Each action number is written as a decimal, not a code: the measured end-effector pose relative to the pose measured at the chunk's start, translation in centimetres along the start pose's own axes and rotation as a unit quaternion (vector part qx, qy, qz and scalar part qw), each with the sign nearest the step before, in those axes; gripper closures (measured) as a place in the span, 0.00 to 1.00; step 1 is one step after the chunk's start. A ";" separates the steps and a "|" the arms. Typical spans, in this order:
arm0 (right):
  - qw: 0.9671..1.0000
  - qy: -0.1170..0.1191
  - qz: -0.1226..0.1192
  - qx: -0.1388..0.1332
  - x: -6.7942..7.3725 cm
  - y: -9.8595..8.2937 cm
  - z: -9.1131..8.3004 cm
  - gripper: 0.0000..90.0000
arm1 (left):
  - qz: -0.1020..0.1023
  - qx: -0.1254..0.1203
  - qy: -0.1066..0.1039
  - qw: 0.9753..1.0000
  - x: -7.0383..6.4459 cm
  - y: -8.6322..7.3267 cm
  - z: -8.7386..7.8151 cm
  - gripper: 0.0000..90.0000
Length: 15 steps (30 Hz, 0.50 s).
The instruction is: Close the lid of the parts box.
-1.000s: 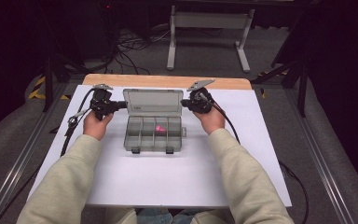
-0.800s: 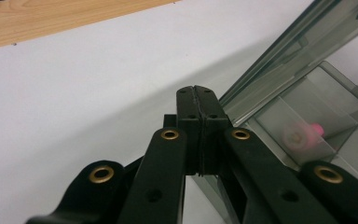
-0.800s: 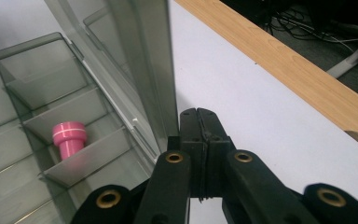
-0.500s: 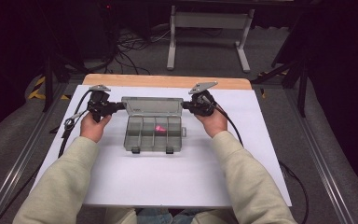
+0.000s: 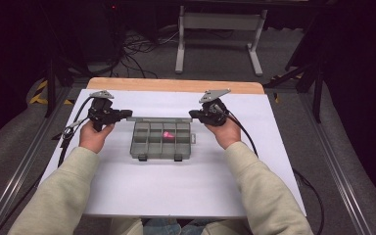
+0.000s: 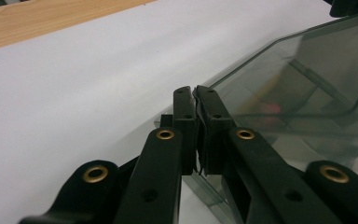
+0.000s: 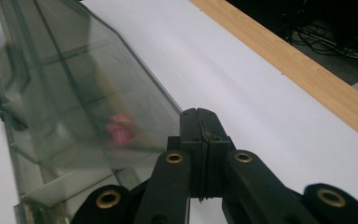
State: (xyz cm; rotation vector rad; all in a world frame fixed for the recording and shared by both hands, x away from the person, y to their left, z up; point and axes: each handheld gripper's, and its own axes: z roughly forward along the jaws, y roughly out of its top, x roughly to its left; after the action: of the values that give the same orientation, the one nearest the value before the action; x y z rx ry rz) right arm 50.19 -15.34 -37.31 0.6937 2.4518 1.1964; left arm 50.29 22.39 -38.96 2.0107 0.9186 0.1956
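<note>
From above, we see a clear plastic compartment box (image 5: 160,139) at the middle of a white table (image 5: 176,196), its lid (image 5: 159,119) raised on edge at the far side. A small pink item (image 5: 168,134) sits in an upper compartment. Our left gripper (image 5: 126,114) meets the lid's left end, our right gripper (image 5: 193,114) its right end.

The left gripper view brings us close: the left gripper (image 6: 195,100) has its jaws pressed on the lid's edge (image 6: 279,70). In the right gripper view, the right gripper (image 7: 198,116) pinches the lid's corner (image 7: 98,102), and the pink item (image 7: 119,129) appears blurred through the plastic.
</note>
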 end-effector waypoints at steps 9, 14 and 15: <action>1.000 0.022 -0.011 0.002 1.4 0.5 -0.7 1.00 | 0.024 0.017 -0.005 1.000 -1.4 0.1 -0.8 1.00; 0.999 0.036 -0.015 0.008 2.0 0.5 -0.9 1.00 | 0.049 0.041 -0.016 0.998 -2.1 0.0 -1.0 1.00; 0.999 0.040 -0.017 0.011 2.2 0.5 -0.9 1.00 | 0.053 0.047 -0.017 0.997 -2.4 0.0 -1.0 1.00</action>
State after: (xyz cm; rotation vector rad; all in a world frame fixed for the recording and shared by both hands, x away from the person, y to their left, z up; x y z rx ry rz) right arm 48.02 -14.44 -36.57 0.6186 2.5353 1.2065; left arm 48.13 21.41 -37.92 2.1452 0.8143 0.1789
